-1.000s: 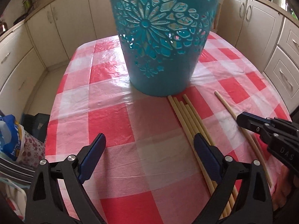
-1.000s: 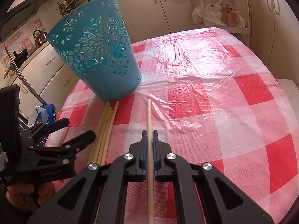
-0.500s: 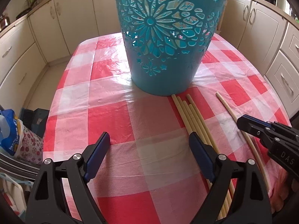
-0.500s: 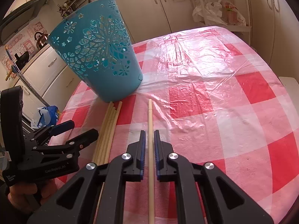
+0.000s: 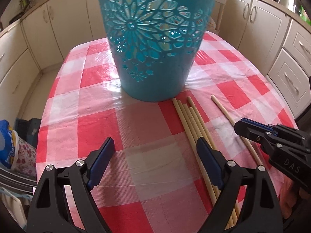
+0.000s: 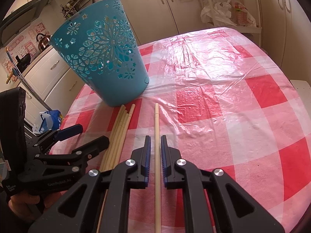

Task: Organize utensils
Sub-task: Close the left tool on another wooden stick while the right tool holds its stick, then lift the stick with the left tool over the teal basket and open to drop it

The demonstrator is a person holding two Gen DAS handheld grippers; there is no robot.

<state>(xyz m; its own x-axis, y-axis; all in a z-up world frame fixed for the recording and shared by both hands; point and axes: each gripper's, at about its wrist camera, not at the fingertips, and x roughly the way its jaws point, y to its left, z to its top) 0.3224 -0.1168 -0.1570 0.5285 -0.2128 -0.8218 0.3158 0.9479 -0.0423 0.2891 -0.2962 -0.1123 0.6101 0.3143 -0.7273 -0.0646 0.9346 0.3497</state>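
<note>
A teal cut-out basket (image 5: 155,58) (image 6: 105,62) stands upright on the red-checked tablecloth (image 6: 223,106). In front of it lies a bundle of several wooden sticks (image 5: 189,120) (image 6: 121,126). A single stick (image 5: 223,108) (image 6: 156,120) lies apart to their right. My right gripper (image 6: 155,139) (image 5: 241,125) straddles this stick; its jaws are opening, with a thin gap on each side of the stick. My left gripper (image 5: 155,143) (image 6: 91,135) hangs open over bare cloth, its jaws closing slightly, its right finger (image 5: 206,155) above the bundle.
Cream cabinets (image 5: 262,25) ring the table on all sides. A blue bag (image 5: 7,141) sits beyond the table's left edge. Plastic bags (image 6: 227,13) rest on a rack behind the table. The cloth right of the single stick is bare.
The right jaws have parted a little from the single stick, which still lies on the cloth. The left jaws have narrowed slightly and the basket looms a bit larger.
</note>
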